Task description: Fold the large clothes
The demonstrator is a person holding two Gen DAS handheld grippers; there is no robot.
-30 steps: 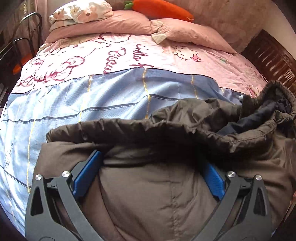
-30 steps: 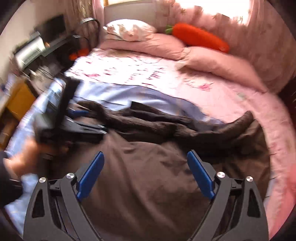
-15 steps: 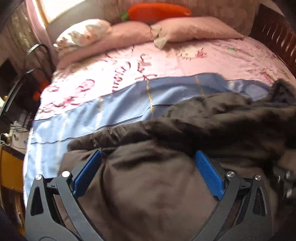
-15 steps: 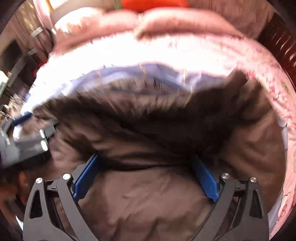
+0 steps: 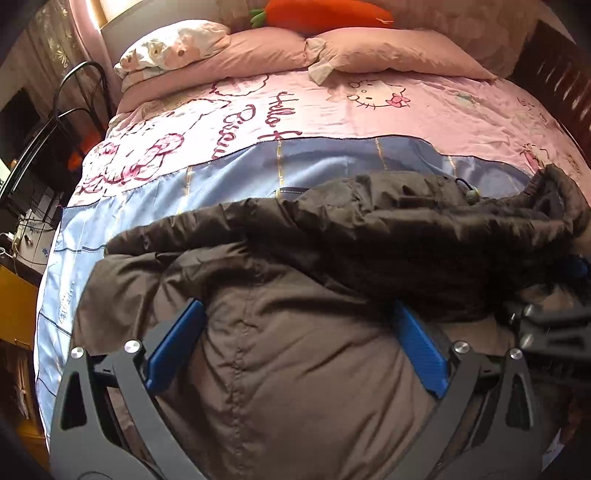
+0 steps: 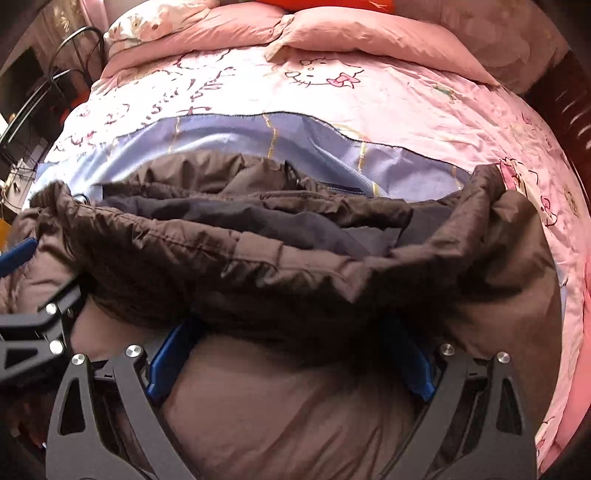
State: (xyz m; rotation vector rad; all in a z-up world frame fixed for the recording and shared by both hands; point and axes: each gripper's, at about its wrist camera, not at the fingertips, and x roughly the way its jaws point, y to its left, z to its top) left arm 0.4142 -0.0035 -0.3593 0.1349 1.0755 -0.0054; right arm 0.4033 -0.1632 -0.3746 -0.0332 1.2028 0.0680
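Both grippers, left (image 5: 299,332) and right (image 6: 291,343), jaws spread wide, gripping nothing, over brown padded jacket (image 5: 295,387) lying on bed (image 5: 332,110).

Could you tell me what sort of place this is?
Most likely a home bedroom: a bed with a pink cartoon-print cover, pillows at its head, and a carrot plush behind them.

Home bedroom: bed (image 5: 332,110), pillows (image 5: 388,51).

Tips of both blue pads (image 6: 168,363) buried under a dark fold of the brown jacket (image 6: 295,413). Orange carrot cushion (image 5: 321,13) cropped at top edge. Clutter (image 5: 26,155) beside bed, perhaps a chair, too dim to tell.
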